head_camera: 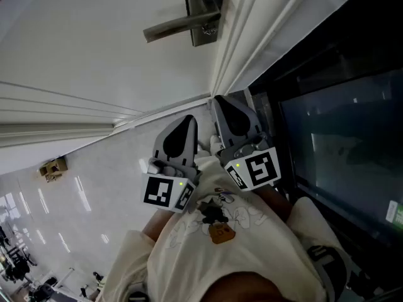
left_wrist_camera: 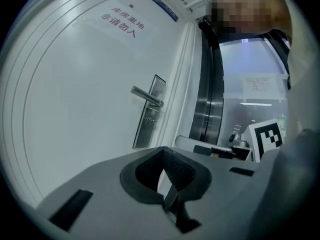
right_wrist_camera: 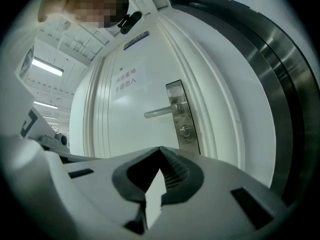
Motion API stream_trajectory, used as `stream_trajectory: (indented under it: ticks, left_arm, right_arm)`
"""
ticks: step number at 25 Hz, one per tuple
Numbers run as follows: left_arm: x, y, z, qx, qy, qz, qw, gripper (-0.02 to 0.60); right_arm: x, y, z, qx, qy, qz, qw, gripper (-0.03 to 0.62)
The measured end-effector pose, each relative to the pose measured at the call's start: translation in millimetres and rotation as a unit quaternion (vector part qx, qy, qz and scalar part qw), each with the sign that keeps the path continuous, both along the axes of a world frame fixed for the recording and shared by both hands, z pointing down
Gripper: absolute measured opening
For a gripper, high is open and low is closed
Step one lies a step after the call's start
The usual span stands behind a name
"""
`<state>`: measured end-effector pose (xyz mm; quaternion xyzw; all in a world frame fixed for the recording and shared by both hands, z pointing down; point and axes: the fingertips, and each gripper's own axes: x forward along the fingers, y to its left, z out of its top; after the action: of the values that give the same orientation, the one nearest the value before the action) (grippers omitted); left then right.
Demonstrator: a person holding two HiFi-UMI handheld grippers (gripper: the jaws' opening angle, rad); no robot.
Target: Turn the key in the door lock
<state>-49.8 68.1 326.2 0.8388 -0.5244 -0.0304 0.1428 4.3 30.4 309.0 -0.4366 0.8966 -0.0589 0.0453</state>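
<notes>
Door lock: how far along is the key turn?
Done: nothing visible. In hand: left gripper and right gripper, both shut and empty, short of the door. To do: reach the lock under the handle, grip what looks like a key there, turn it.

Left tongs [left_wrist_camera: 164, 156] with jaws together, empty; ahead, well apart, white door [left_wrist_camera: 90, 94] with lever handle [left_wrist_camera: 146, 96] above lock [left_wrist_camera: 150, 120].
</notes>
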Motion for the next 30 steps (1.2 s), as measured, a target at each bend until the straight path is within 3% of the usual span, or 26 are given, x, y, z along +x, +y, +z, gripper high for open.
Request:
stream_trajectory:
  ticks: [7, 16, 25, 30]
  left_arm:
    - [1.9, 1.5, -1.3, -0.005, 0.003, 0.004, 1.0000, 0.006]
    - [-23.2, 0.8, 4.7, -0.009, 0.020, -0.006, 0.9997, 0.006]
    - [-13.4, -24.7, 21.8, -0.034, 0.026, 0.026, 0.9988, 0.006]
    - [-4.9, -57.9, 7.7, -0.021, 0.017, 0.021, 0.9994, 0.006]
  right_arm:
    - [-0.7, 0.7, 0.9, -0.007, 0.003, -0.001, 1.000, 0.006]
    - [-12.6, -3.6, -2.0, 0.004, -0.009, -0.007, 1.000, 0.006]
    - [-10.3, -25.3, 7.1, -0.008, -0.008, 0.005, 1.000, 0.006]
    - [-3.1, -55.8, -12.3, 0.037, 0.019, 0.007, 0.999, 0.006]
